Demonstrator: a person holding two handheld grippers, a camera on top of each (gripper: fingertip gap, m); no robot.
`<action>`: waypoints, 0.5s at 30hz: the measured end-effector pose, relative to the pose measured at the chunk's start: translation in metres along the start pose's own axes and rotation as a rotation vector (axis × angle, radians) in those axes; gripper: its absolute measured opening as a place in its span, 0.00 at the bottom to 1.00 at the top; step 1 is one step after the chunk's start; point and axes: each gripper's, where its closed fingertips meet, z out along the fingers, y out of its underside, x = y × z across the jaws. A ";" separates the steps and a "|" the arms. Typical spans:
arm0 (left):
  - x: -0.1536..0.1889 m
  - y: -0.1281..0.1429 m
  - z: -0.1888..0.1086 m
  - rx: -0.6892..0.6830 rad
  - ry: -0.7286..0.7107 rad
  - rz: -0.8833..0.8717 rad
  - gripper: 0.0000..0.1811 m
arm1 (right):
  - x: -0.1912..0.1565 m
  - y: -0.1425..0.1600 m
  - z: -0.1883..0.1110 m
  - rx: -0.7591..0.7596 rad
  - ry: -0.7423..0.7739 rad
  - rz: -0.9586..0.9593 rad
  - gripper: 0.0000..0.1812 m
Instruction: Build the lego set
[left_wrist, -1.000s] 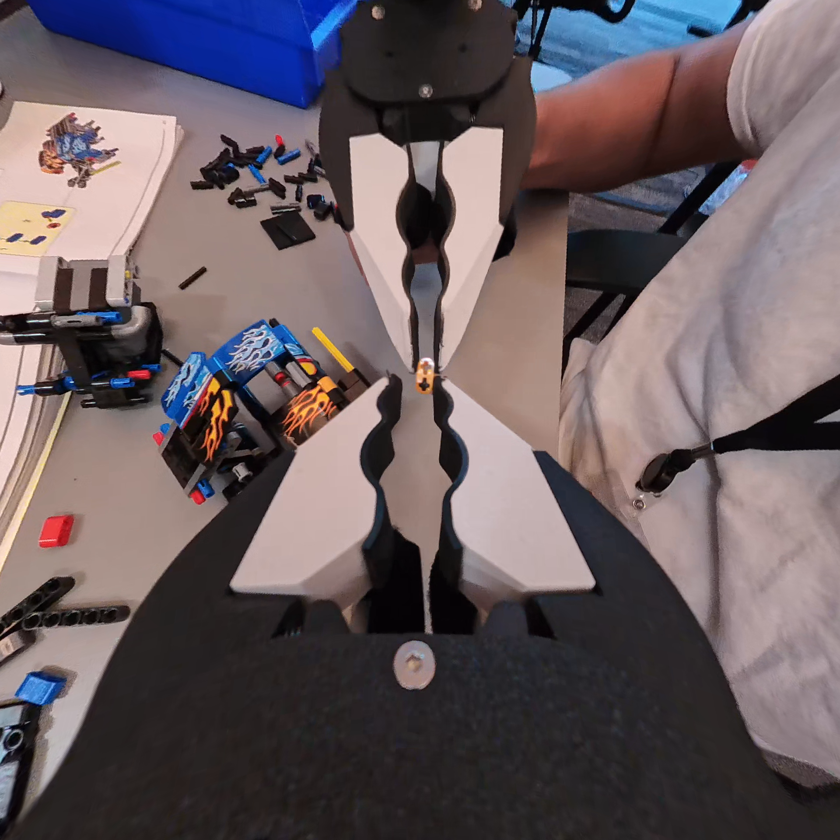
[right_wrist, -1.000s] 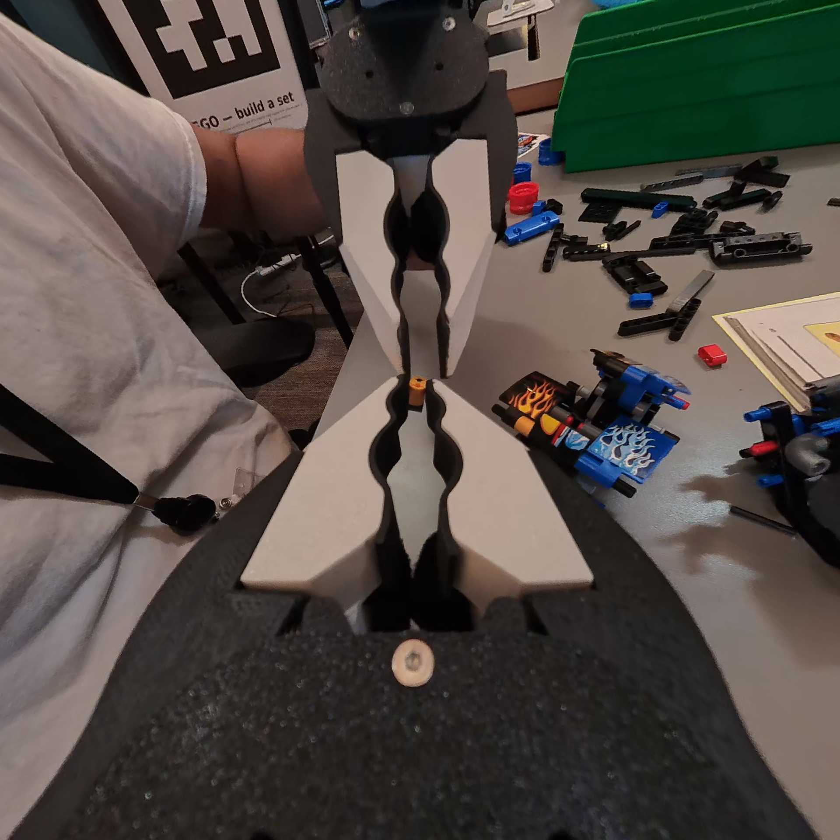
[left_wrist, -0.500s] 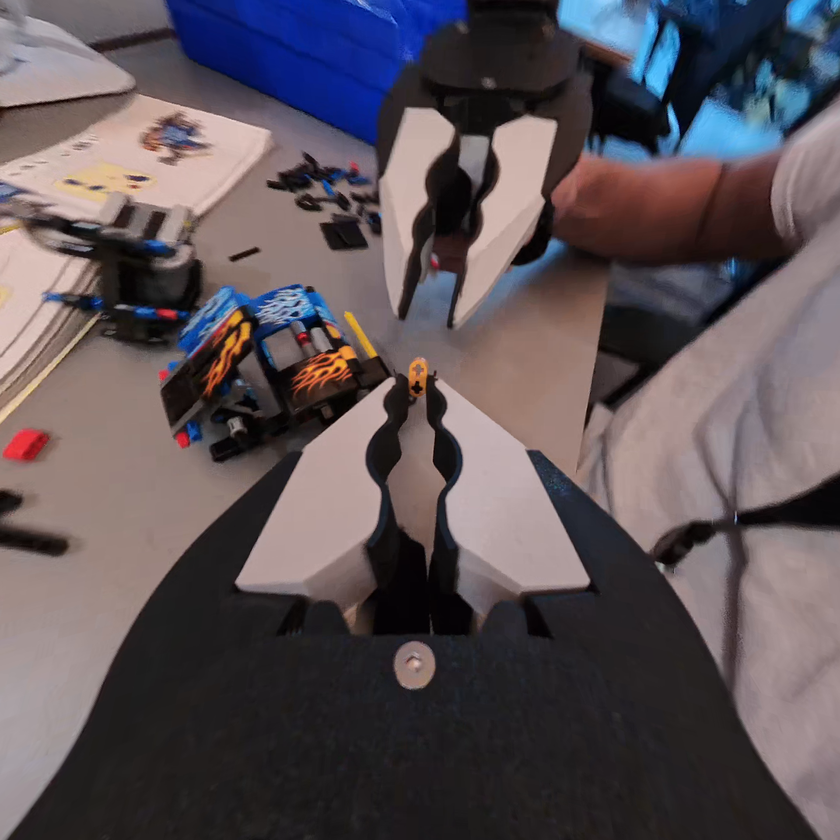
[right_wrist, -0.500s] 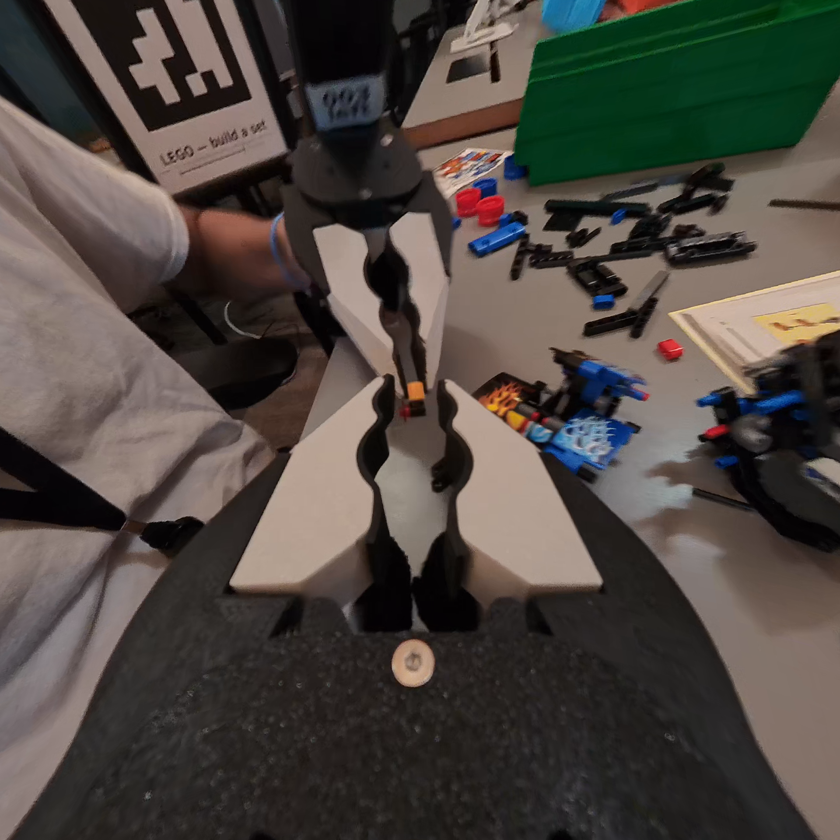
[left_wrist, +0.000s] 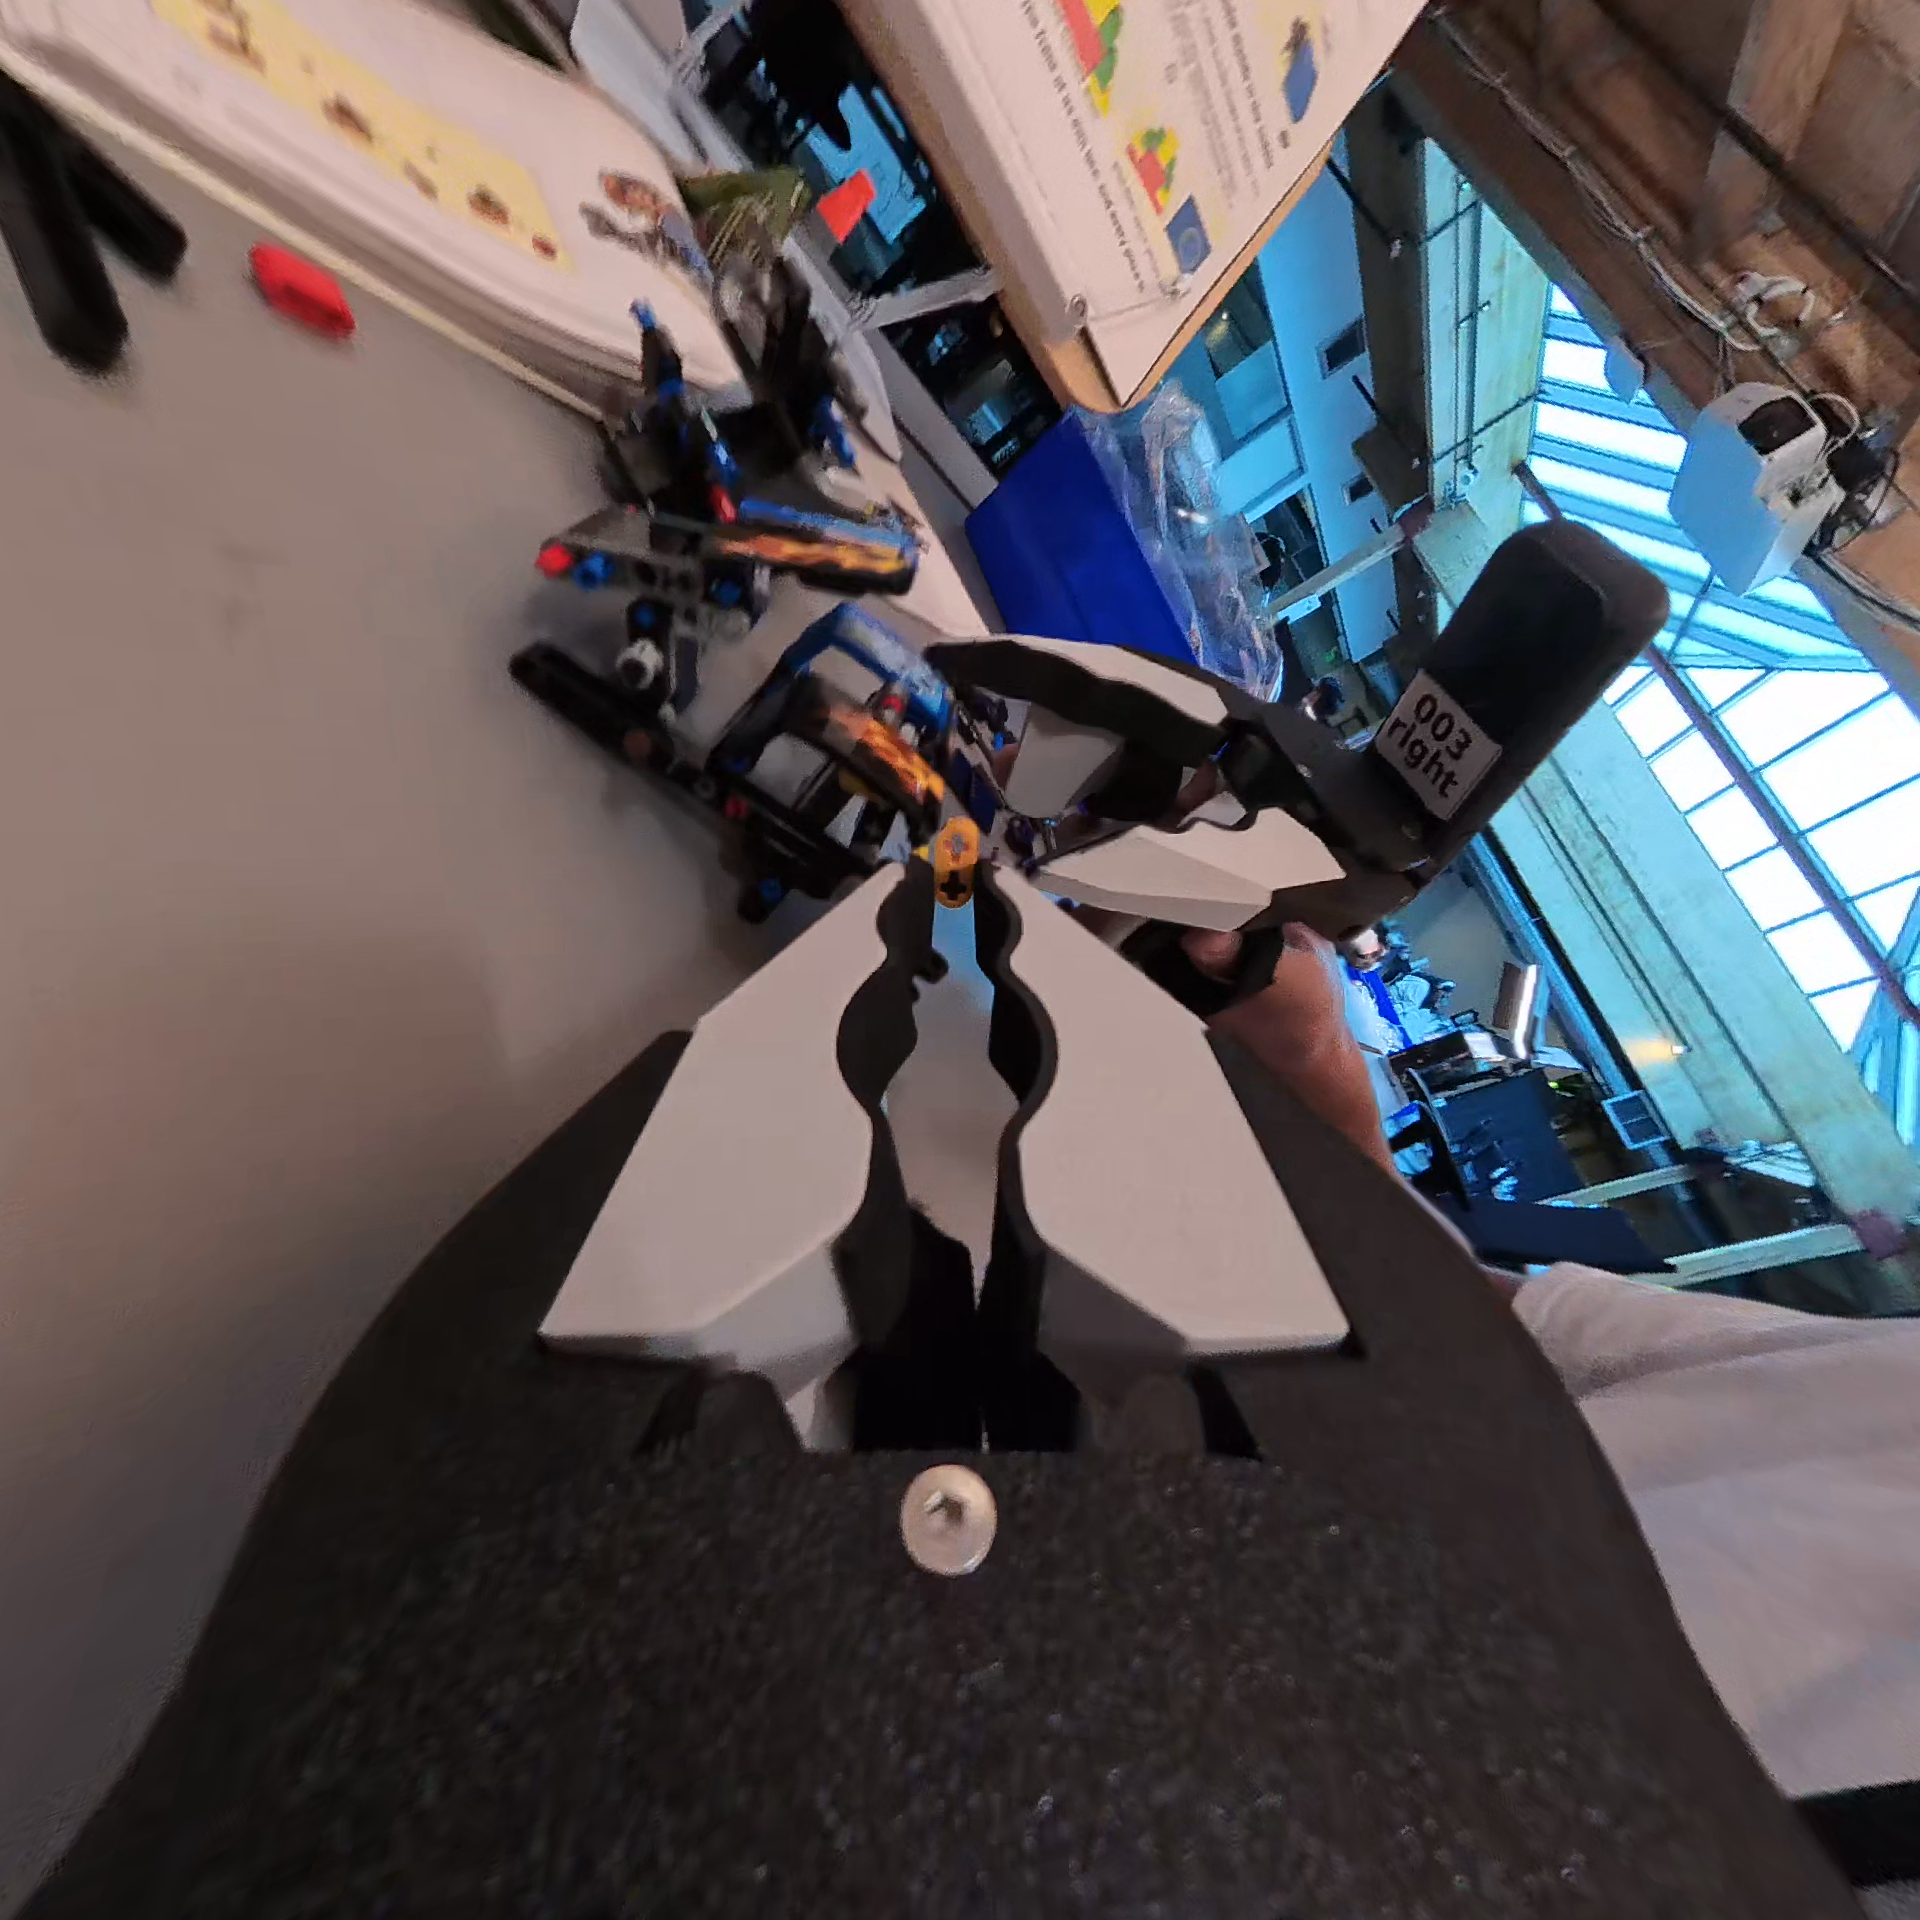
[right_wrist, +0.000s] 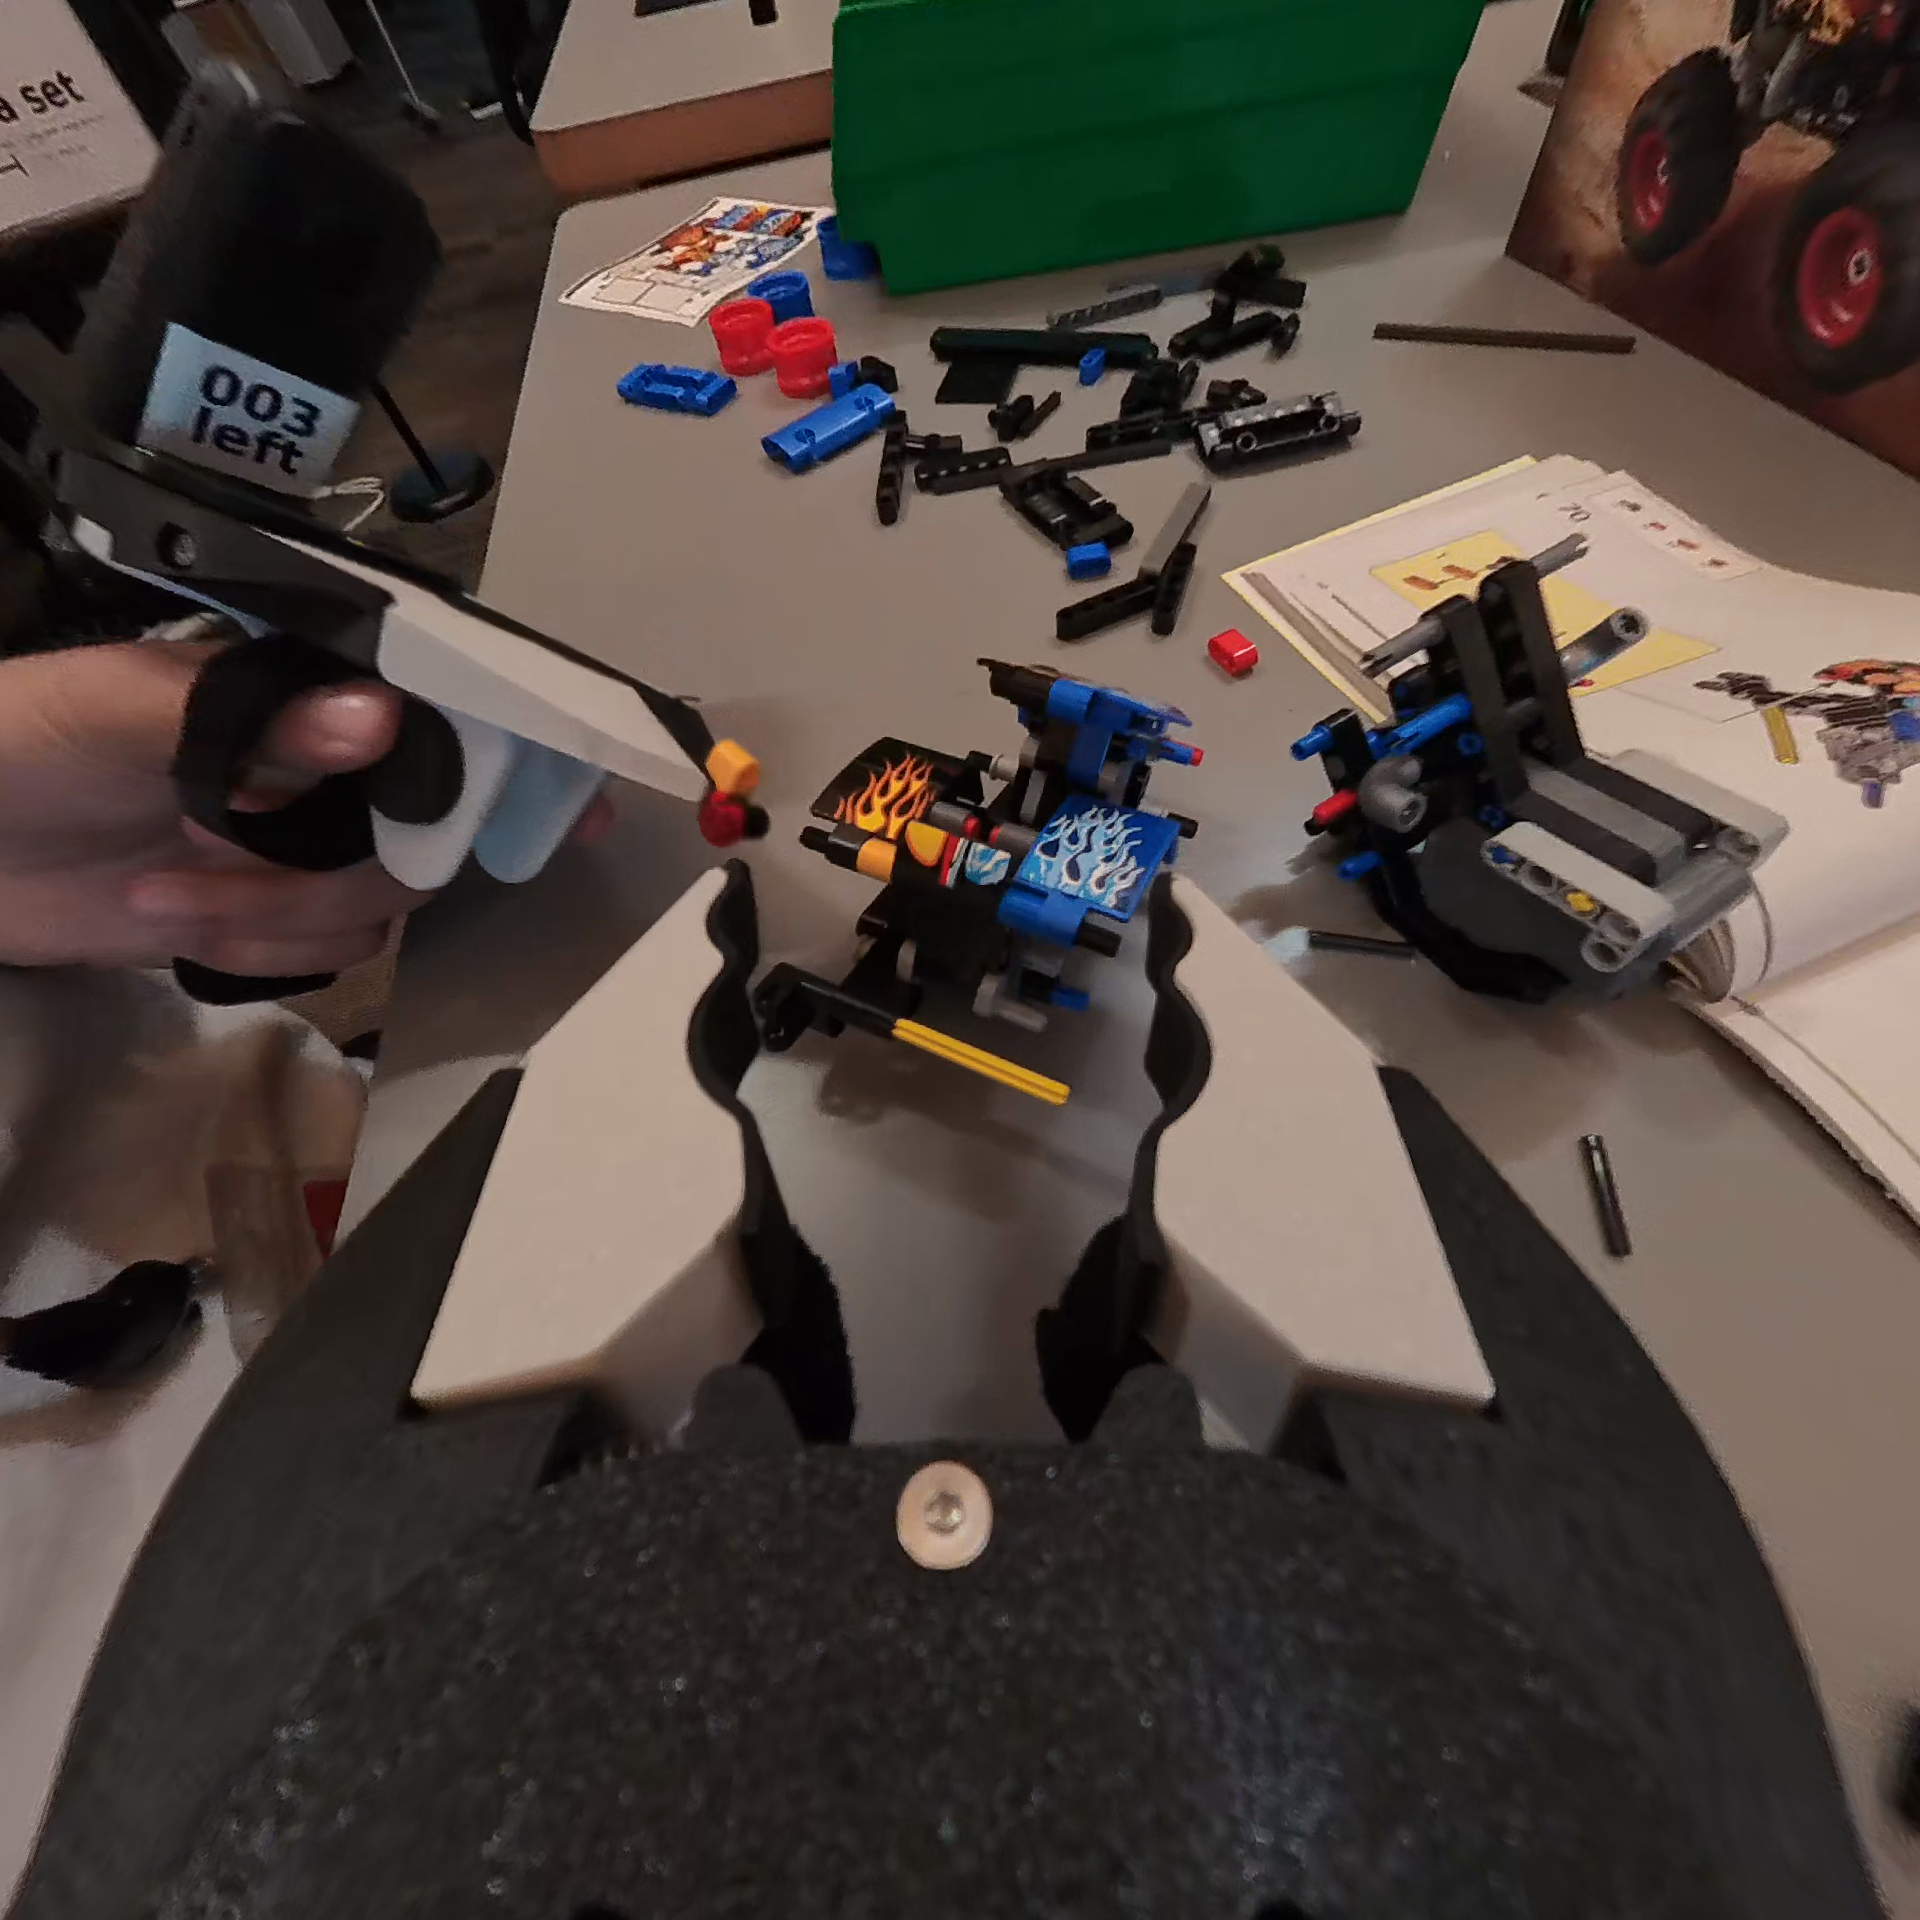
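Grey desk (right_wrist: 727, 582) under you, your left tool (left_wrist: 951, 868) pinches the orange connector (right_wrist: 731, 767) clear for fitting, while your right tool (right_wrist: 945, 899), wide open and empty, straddles the flame-decal assembly (right_wrist: 997, 842) to steady it.

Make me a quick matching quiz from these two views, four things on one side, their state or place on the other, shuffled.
Things:
1. left gripper
2. right gripper
3. flame-decal model
4. green bin

States or places:
A. open, empty
B. far end of table
C. shut on orange connector
D. on table, just ahead of the open gripper

Pairs: 1-C, 2-A, 3-D, 4-B
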 end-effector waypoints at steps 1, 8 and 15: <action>-0.002 0.004 0.002 -0.010 -0.003 -0.027 0.03 | -0.002 0.003 0.002 -0.012 -0.011 0.009 0.42; -0.005 0.006 0.007 0.021 0.023 -0.150 0.03 | -0.011 0.003 0.005 -0.012 -0.094 0.079 0.41; -0.012 0.004 -0.004 0.060 0.010 -0.192 0.03 | -0.015 0.008 0.009 -0.029 -0.120 0.109 0.39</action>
